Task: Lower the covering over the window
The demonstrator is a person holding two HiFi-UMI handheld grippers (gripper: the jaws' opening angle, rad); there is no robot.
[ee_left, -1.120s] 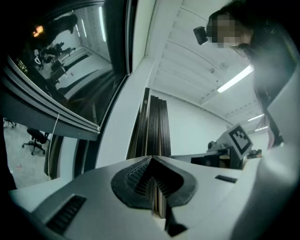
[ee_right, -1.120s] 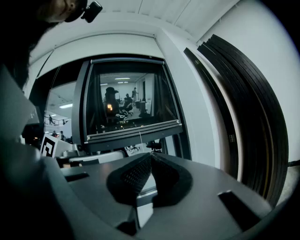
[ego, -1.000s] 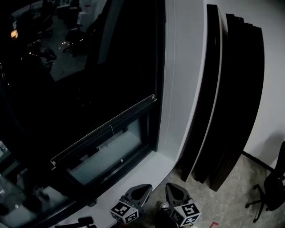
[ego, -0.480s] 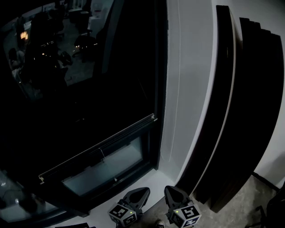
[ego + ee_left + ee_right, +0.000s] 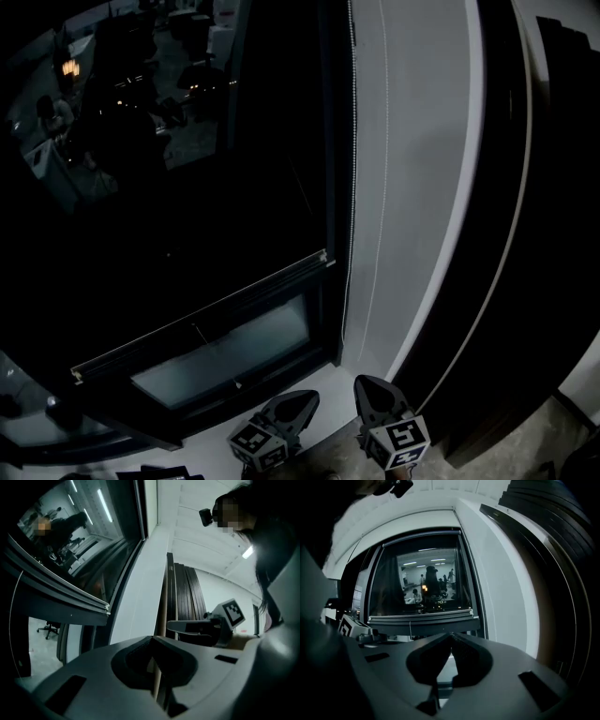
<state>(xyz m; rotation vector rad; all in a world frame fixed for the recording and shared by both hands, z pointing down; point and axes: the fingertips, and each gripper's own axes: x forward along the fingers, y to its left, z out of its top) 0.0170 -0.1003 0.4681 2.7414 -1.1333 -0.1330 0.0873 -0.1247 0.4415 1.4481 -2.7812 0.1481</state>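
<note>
A dark window covering (image 5: 187, 187) hangs over most of the pane. Its pale-edged bottom rail (image 5: 202, 314) slants across low down, and a strip of lighter glass (image 5: 225, 352) shows under it. The same rail (image 5: 424, 617) fills the middle of the right gripper view, and the rail (image 5: 61, 597) runs above and left of the jaws in the left gripper view. A bead chain (image 5: 352, 141) runs down the window's right frame. My left gripper (image 5: 305, 400) and right gripper (image 5: 367, 384) sit side by side below the sill, both shut and empty, touching nothing.
A white wall strip (image 5: 412, 187) stands right of the window. Tall dark panels (image 5: 530, 234) lean against the wall further right, and the panels (image 5: 185, 592) rise behind the jaws in the left gripper view. A white sill (image 5: 319, 380) runs under the window.
The head view has swung up and closer to the window, so the floor and chair at right have left the picture. Both grippers stay low and shut; the rail hangs at the same height.
</note>
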